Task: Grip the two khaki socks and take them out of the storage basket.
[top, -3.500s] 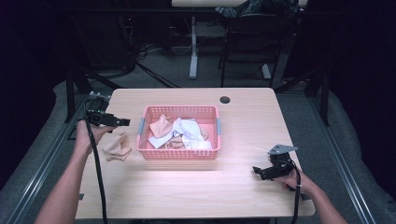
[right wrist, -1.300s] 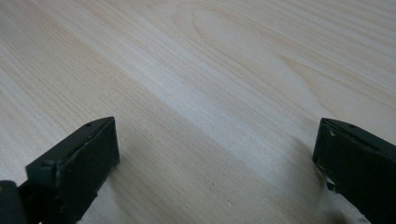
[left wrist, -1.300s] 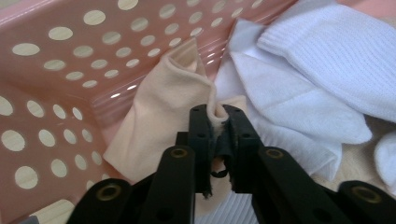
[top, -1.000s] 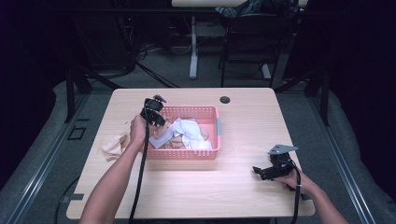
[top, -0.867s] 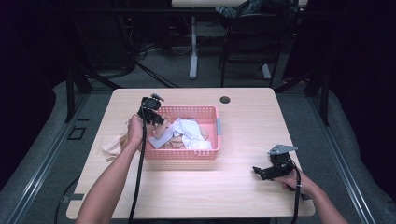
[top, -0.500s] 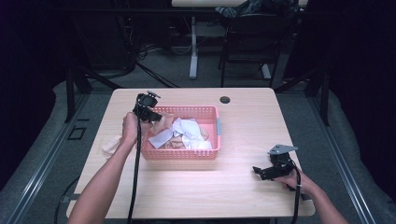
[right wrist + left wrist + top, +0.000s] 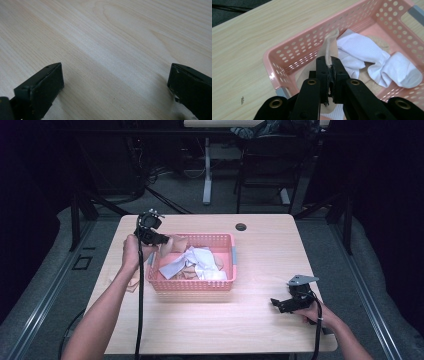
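A pink perforated basket (image 7: 192, 285) stands mid-table with white socks (image 7: 192, 260) and beige ones inside. My left gripper (image 7: 162, 240) hovers over the basket's left end, shut on a beige sock (image 7: 175, 245) that hangs from it. In the left gripper view the jaws (image 7: 329, 66) are pressed together on the thin edge of that beige sock (image 7: 329, 42), above the basket's corner (image 7: 287, 50) and the white socks (image 7: 367, 55). My right gripper (image 7: 277, 304) rests low at the table's front right, open, with bare wood between its jaws (image 7: 115, 82).
Another beige sock (image 7: 131, 282) lies on the table left of the basket, partly behind my left forearm. A small black round disc (image 7: 241, 226) sits near the far edge. The wooden table (image 7: 260, 270) has bare room right of the basket.
My left gripper has risen out of the basket and drifted left and back, lifting the beige sock with it. The right gripper has stayed where it was.
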Motion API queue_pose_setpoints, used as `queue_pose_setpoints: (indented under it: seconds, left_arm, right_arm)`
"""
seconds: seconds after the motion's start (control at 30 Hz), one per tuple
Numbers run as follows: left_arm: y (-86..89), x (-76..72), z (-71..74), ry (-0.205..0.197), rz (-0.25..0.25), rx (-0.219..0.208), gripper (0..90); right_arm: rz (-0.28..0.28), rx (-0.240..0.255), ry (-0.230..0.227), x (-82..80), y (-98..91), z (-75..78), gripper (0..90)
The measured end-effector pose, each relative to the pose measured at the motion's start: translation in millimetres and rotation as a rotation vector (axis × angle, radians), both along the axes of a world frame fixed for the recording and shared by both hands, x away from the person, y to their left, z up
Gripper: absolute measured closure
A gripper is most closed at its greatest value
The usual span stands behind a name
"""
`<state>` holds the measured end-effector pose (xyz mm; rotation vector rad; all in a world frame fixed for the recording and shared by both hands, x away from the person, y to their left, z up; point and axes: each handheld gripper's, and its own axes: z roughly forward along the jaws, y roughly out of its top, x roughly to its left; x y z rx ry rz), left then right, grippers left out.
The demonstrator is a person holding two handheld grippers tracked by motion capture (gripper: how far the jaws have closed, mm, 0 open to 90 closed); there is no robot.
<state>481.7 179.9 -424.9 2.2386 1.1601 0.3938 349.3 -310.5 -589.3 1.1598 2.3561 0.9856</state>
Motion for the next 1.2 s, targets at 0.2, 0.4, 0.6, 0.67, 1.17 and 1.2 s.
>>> queue_pose_setpoints:
  seconds: [0.2,0.4,0.6,0.67,1.17,1.2]
  left_arm:
    - [5.1,-3.4,15.0,-0.021,-0.002,-0.027,86.4]
    - [7.9,-6.4,28.8,-0.038,-0.011,-0.036,86.3]
    - [7.7,-7.4,39.9,-0.049,-0.017,-0.035,86.4]
    - [8.4,-7.6,44.6,-0.053,-0.018,-0.036,86.3]
    - [29.2,-13.3,78.2,-0.106,0.013,-0.051,86.4]
    - [31.6,-13.8,79.7,-0.108,0.014,-0.051,86.4]
  right_arm:
    - [0.001,0.000,0.000,0.1,0.0,0.0,0.0]
    - [0.000,0.000,-0.002,0.1,0.0,-0.1,0.0]
    - [0.001,0.001,-0.001,0.1,0.0,-0.1,0.0]
    - [0.001,0.001,-0.001,0.1,0.0,-0.1,0.0]
    - [0.003,-0.002,0.000,0.1,-0.2,0.1,0.0]
    - [0.003,-0.002,0.000,0.1,-0.2,0.0,0.0]
